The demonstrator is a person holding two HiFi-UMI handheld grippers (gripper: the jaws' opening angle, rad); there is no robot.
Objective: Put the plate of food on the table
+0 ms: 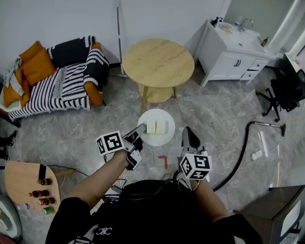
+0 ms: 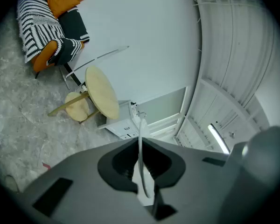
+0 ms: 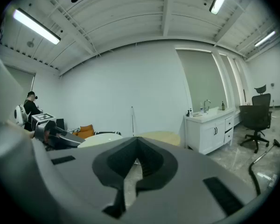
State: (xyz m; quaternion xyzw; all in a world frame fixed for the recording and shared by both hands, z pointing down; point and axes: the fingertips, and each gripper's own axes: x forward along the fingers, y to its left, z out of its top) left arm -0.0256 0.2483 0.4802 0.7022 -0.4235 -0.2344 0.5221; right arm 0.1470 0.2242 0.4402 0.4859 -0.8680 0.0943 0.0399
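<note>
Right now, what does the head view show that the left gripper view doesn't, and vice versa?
Head view only: two pale food blocks on top of the plate, the right gripper beside it, an office chair, and a side table with bottles.

Left gripper view only: the plate rim edge-on, clamped in the left gripper tongs, and a ceiling light.

Both: the plate, the round wooden table and the striped sofa.
</note>
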